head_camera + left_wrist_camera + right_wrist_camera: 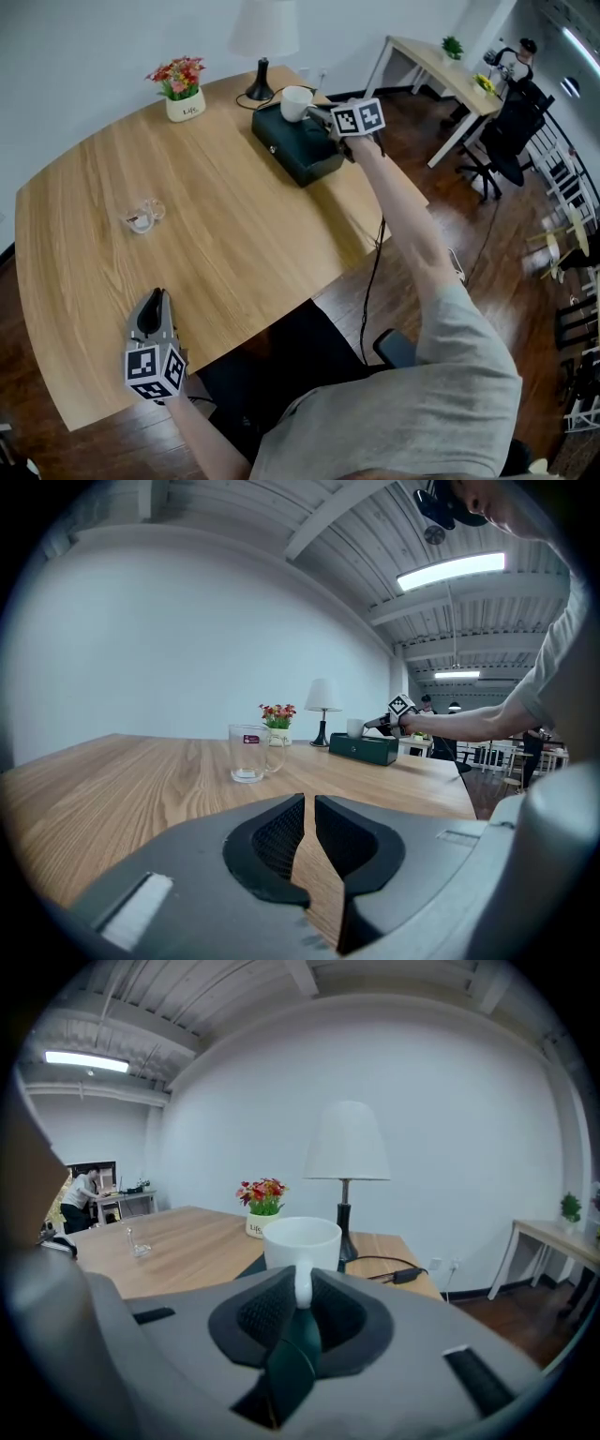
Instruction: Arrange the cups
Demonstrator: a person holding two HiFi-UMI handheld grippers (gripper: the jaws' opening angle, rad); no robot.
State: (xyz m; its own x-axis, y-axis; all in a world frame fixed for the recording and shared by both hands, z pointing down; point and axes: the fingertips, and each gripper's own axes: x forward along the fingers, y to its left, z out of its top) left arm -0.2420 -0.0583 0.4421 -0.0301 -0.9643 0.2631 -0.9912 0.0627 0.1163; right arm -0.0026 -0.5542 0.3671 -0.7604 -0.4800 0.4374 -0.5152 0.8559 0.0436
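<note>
1. head view: my right gripper point(317, 111) is stretched to the far side of the table point(234, 253). its fingers are clamped on the handle of the white cup point(296, 102). the cup is over the far end of the dark green box point(298, 142), and i cannot tell whether it rests on the lid or hangs just above it. my left gripper point(157, 296) lies by the near edge, well apart from everything. the glass mug point(142, 217) stands alone on the left-middle of the board.

2. left gripper view: my left fingers are nearly together with nothing between them, and only wood grain shows through the slit. the glass mug is straight ahead, with bare board all the way to it.

3. right gripper view: my pads pinch the white handle and the cup stands upright with its mouth level. the lamp point(347, 1152) is just behind it, the flower pot point(260, 1226) is off to its left, and a cord point(398, 1275) trails to the right.

4. i judge the step in hand to be carrying the white cup. the next move probably brings it towards the glass mug, which means clearing the box's edge first and keeping the cup upright.

5. the tight spots are the lamp and flower pot behind the cup and the table's right edge beside the box. the middle of the board is open room.
</note>
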